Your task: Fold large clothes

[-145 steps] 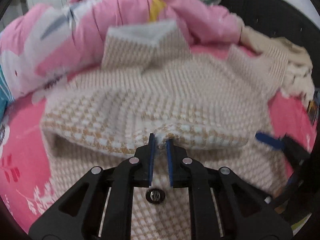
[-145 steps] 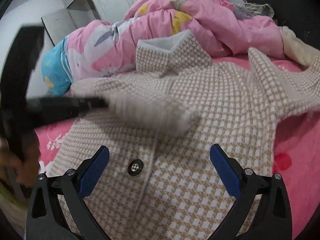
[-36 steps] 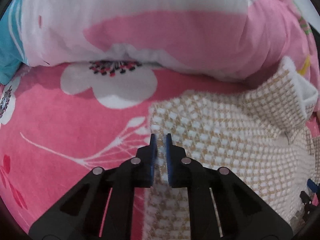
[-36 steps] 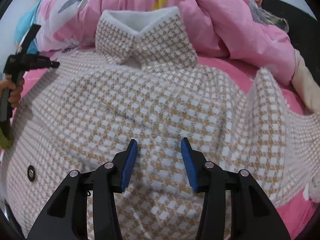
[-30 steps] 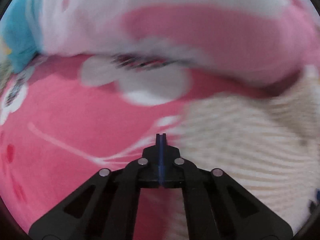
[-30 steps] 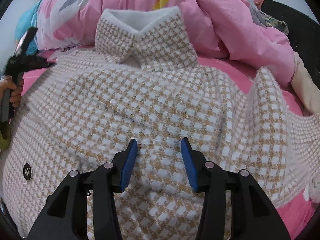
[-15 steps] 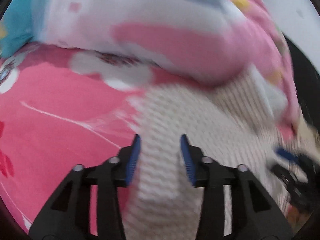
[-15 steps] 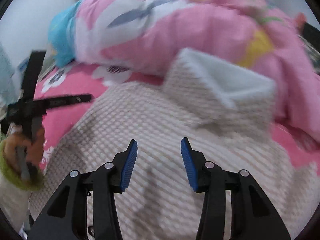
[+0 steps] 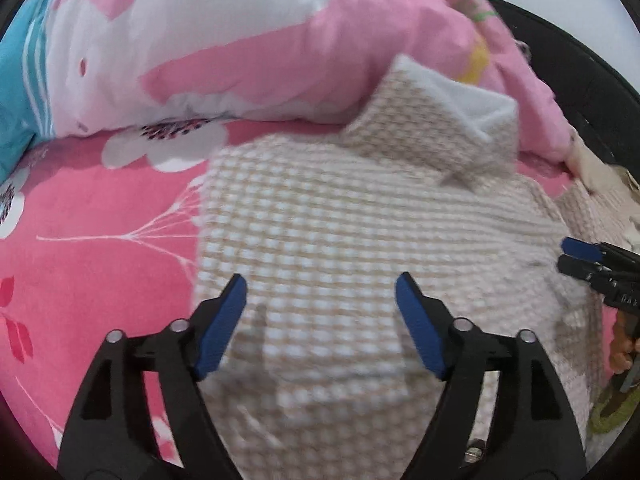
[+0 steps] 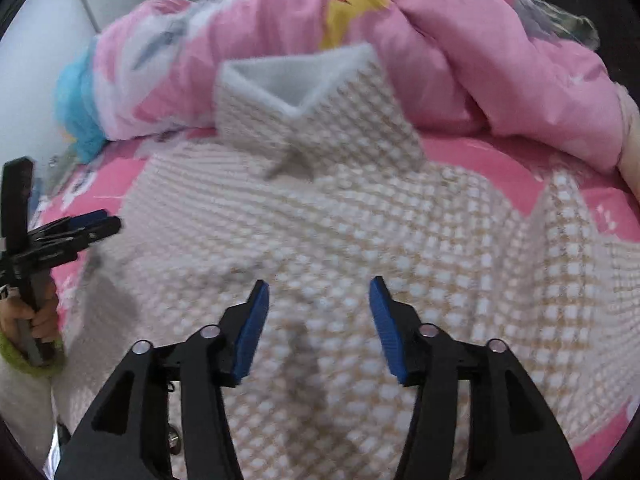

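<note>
Bed point(image 9: 92, 248) carrying jacket point(image 9: 340, 240), quilt point(image 9: 240, 52); left tongs point(image 9: 320, 316), right tongs point(image 10: 316, 320) both hovering spread above jacket, holding nothing.

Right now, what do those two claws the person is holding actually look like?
Both look alike. The left claw has two black plastic fingers with open triangular cut-outs, silver rivets at the joints and blue ribbed pads on the inner faces. The right claw is the same. The hand shows a yellow-green cuff. No cables show.

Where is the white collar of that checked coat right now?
The collar lies at the far end of the coat, top centre in the right wrist view, resting against the pink quilt piled behind it.
</note>
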The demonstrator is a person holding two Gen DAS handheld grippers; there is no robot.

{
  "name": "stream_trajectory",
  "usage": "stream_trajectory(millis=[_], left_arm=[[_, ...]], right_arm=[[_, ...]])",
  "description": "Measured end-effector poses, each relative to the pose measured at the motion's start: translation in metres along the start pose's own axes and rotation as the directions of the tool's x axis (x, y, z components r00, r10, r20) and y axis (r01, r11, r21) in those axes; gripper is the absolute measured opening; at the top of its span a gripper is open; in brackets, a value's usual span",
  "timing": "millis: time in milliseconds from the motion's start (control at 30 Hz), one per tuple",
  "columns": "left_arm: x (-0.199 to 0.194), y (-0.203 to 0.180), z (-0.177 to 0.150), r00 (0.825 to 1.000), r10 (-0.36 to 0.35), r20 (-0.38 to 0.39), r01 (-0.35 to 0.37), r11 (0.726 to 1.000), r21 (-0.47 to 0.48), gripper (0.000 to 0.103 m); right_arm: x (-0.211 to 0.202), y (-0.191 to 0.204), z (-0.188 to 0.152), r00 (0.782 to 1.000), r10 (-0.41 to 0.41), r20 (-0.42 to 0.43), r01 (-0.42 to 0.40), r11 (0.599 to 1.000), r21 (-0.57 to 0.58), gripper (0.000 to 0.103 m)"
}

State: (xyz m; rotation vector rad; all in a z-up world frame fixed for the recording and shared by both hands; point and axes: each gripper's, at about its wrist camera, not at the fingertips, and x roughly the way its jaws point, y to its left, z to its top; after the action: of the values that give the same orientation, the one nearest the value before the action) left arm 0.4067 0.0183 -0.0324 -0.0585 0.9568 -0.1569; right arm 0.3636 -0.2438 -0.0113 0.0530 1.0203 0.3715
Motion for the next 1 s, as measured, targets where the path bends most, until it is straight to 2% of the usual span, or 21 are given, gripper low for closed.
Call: stream_trajectory(millis=[67, 100, 133, 200, 267, 300, 333, 433, 533, 600, 700, 833, 1000], left_arm=[[0.007, -0.018, -0.006, 0.999, 0.008, -0.049, -0.007, 1.000, 0.030, 0.083], [0.019, -0.028, -0.014, 0.994, 0.024, -0.104, -0.019, 0.999, 0.048, 0.083], [0.028, -0.031, -0.017, 0.991, 0.046, -0.125, -0.039, 0.998, 0.056, 0.083], [0.029, -0.039, -0.025, 0.992, 0.098, -0.086, -0.090, 0.992, 0.083, 0.083], [0.018, -0.045, -0.025, 0.993, 0.106, -0.049, -0.102, 0.991, 0.088, 0.083], [0.011, -0.049, -0.024, 0.996, 0.083, -0.030, -0.080, 0.993, 0.087, 0.083], [0.006, -0.054, -0.022, 0.998, 0.063, -0.009, -0.062, 0.994, 0.093, 0.083], [0.002, -0.073, -0.016, 0.998, 0.051, 0.021, -0.053, 0.990, 0.128, 0.084], [0.026, -0.086, -0.012, 0.998, 0.009, -0.055, -0.002, 0.993, 0.116, 0.089], [0.050, -0.085, -0.016, 0.993, 0.009, -0.116, 0.002, 0.995, 0.097, 0.093], [0.050, -0.085, -0.023, 0.998, 0.009, -0.062, -0.002, 0.994, 0.107, 0.095], [0.050, -0.084, -0.027, 0.998, -0.007, -0.064, 0.014, 0.994, 0.110, 0.095], [0.049, -0.085, -0.025, 0.998, 0.001, -0.071, 0.007, 0.994, 0.111, 0.095]], right_arm=[[0.016, 0.002, -0.015, 0.997, -0.071, -0.043, 0.069, 0.997, -0.043, 0.060], [0.023, 0.004, -0.022, 0.993, -0.114, -0.043, 0.111, 0.991, -0.073, 0.063], [0.021, 0.007, -0.027, 0.989, -0.146, -0.030, 0.143, 0.986, -0.089, 0.064], [0.012, 0.012, -0.021, 0.981, -0.187, -0.041, 0.184, 0.980, -0.071, 0.065], [-0.008, 0.024, -0.015, 0.986, -0.164, -0.016, 0.163, 0.985, -0.057, 0.065], [-0.014, 0.026, -0.014, 0.988, -0.152, 0.006, 0.152, 0.987, -0.059, 0.067], [-0.022, 0.028, -0.012, 0.986, -0.162, 0.036, 0.164, 0.985, -0.052, 0.074], [-0.015, 0.022, -0.009, 0.976, -0.210, 0.049, 0.212, 0.977, -0.019, 0.081], [0.020, 0.006, -0.009, 0.963, -0.267, -0.034, 0.268, 0.963, 0.014, 0.089], [0.025, -0.001, -0.016, 0.965, -0.260, -0.004, 0.260, 0.965, 0.012, 0.092], [0.019, 0.002, -0.017, 0.957, -0.289, -0.004, 0.289, 0.957, -0.012, 0.097], [0.010, -0.007, -0.016, 0.970, -0.244, -0.013, 0.244, 0.970, 0.009, 0.097], [-0.001, -0.001, -0.019, 0.969, -0.246, 0.023, 0.246, 0.969, -0.015, 0.097]])
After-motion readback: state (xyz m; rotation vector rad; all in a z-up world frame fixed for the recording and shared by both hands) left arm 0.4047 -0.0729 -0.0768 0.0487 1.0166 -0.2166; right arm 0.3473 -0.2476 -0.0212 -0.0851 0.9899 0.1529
